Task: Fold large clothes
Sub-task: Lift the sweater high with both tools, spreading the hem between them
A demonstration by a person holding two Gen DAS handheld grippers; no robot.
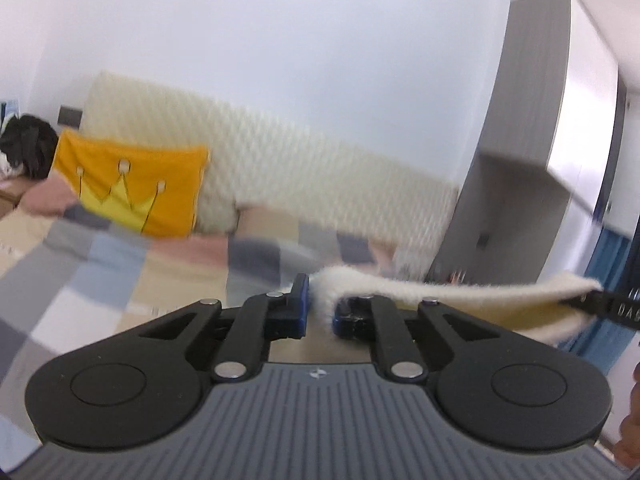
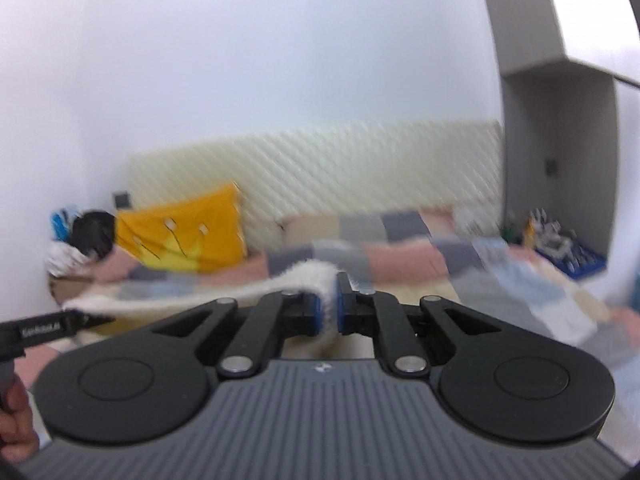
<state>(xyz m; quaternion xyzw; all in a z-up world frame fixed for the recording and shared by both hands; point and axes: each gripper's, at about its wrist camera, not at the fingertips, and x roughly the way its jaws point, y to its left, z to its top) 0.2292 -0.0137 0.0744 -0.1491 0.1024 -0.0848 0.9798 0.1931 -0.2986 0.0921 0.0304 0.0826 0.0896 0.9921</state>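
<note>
Cream fleece garment [image 1: 460,292] is held off the bed [image 1: 80,272] between the two tools, and we find its gripped edge running as a taut band from one tool to the other. We note the left tool [image 1: 320,316] has its blue pads drawn almost together with a bunch of the fleece pinched between them; the band leaves it toward the right of that view and ends at the black fingers of the other tool near the frame edge. In the right wrist view the right tool [image 2: 328,312] is likewise closed down on the garment [image 2: 192,292], with the band running off to the left, where the left tool's fingertip meets it. The long axis of the held edge therefore lies across the line on which both tools point, roughly level, with each hand at one end and neither nearer the middle. Whatever hangs below the held edge is hidden behind the tool bodies, so we cannot tell whether it clears the patchwork quilt. An orange crown cushion [image 1: 136,188] leans on the quilted headboard [image 1: 320,168] beyond. In our judgement, the coming move depends on keeping that edge square to the bed.
</note>
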